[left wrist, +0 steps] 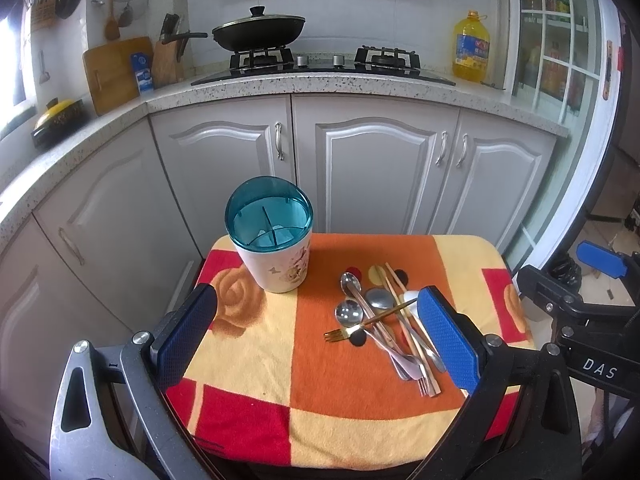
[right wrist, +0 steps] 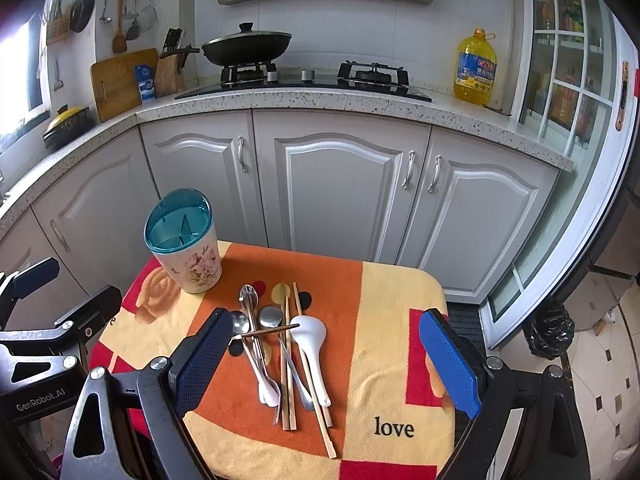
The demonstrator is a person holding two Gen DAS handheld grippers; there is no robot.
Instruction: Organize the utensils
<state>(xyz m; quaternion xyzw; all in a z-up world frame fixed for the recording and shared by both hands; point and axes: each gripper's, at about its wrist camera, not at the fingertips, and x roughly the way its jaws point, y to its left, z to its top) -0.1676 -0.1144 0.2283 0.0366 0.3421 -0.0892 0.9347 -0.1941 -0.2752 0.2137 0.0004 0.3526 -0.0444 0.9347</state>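
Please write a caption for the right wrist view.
Open right gripper above piled utensils beside the empty holder.

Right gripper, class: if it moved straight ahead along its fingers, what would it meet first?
Probably the utensil pile lying on the towel between the open right gripper fingers, likely the white spoon. Depth is unclear; it may hover above them.

Soft daylight from the left window [right wrist: 18, 68] — sharp centre, fisheye-bent, dark-vignetted edges.

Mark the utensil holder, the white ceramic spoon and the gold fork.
utensil holder [right wrist: 191, 268], right wrist view, on its floral white wall.
white ceramic spoon [right wrist: 310, 330], right wrist view, on its bowl.
gold fork [left wrist: 334, 335], left wrist view, on its tines.
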